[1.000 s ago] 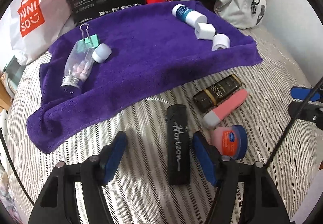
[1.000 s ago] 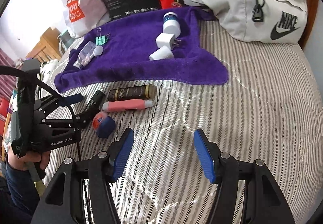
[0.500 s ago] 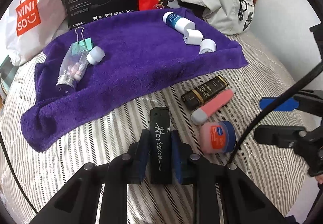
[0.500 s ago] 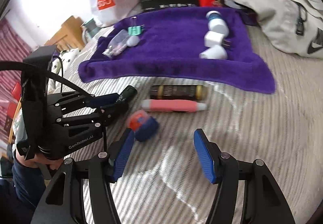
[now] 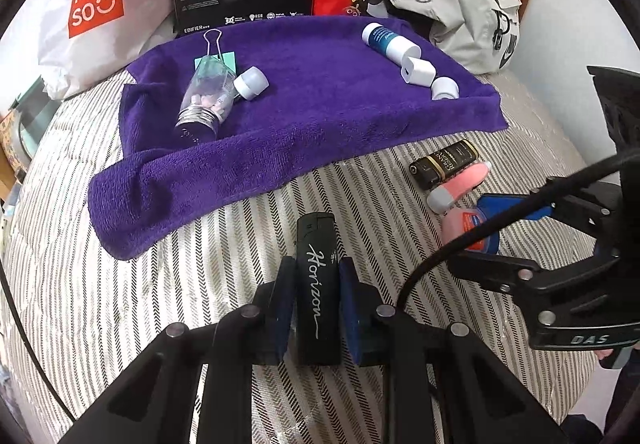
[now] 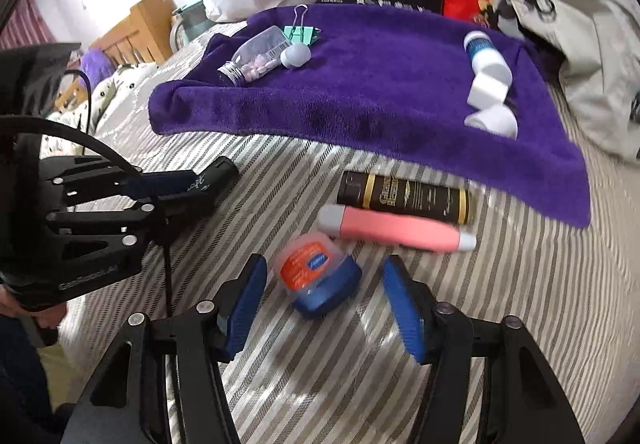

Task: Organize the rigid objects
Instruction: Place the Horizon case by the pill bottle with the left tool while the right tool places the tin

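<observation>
Two grabs going at once here: the left gripper (image 5: 316, 308) is clamped on the black Horizon lighter (image 5: 317, 284), pads squeezing both long sides over the striped bedspread (image 5: 160, 304), while the right gripper (image 6: 324, 308) sits spread wide with the little Vaseline jar (image 6: 316, 278) between its fingers, not touching yet; I'd centre the jar before squeezing, since it's round, tilted and likely to squirt sideways on soft bedding; lift the lighter straight up and set it on the purple towel (image 5: 304, 111) beside the pill bottle (image 5: 206, 99); hard to tell if the lighter is off the bed already, and the black tube (image 6: 404, 195) and pink tube (image 6: 396, 230) are blurry in the right view.
</observation>
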The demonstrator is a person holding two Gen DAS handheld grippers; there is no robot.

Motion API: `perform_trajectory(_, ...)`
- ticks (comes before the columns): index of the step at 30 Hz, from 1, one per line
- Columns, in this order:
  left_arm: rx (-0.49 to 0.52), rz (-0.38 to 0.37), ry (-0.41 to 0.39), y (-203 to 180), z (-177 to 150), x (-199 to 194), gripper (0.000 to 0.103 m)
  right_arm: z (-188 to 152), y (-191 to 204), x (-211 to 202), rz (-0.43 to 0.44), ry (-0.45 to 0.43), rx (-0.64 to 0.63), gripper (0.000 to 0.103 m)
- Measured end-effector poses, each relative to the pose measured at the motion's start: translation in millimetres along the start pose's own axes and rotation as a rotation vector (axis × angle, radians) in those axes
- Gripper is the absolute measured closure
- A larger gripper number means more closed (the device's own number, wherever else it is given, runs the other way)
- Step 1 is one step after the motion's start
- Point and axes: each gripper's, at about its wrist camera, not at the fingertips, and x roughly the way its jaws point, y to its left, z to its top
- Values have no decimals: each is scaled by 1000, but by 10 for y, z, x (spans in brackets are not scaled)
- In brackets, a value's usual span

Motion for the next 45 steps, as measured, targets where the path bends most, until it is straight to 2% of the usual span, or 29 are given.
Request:
perform_trajectory(1, 3, 1, -1, -1, -2, 0, 82, 1, 20, -1, -22, -2, -22, 59)
perform_trajectory(5, 9, -6, -3, 8, -5, -3, 82, -33, -80, -36, -31, 27, 13, 60)
perform_trajectory(8, 2, -19, -5, 40, -11, -13, 82, -145, -353, -169, -119, 51, 106, 59)
perform_trajectory(10, -1, -23, -7, 44, -14, -14, 82, -227, -508, -195, -149, 69, 151, 59)
perform_trajectory(13, 5, -16, -7, 27, -12, -12, 82, -325, -591, -231, -145, 46, 171, 59)
perform_trajectory(17, 16, 1, -10, 1, -11, -6, 82, -358, -508, -239, -196, 27, 144, 60)
perform_trajectory(23, 54, 46, -11, -71, -14, 3, 82, -360, -549, -236, -166, 26, 155, 60)
perform_trajectory(28, 28, 26, -3, -4, 8, -10, 82, -293, -548, -307, -85, 28, 176, 60)
perform_trajectory(31, 24, 31, -2, 39, 25, -39, 82, -229, -458, -353, -74, 16, 139, 60)
perform_trajectory(35, -5, 1, -15, 141, 64, -107, 82, -149, -392, -377, -43, 7, 115, 60)
perform_trajectory(45, -38, 8, -32, 342, 179, -202, 82, 66, -306, -366, 5, -12, 71, 60)
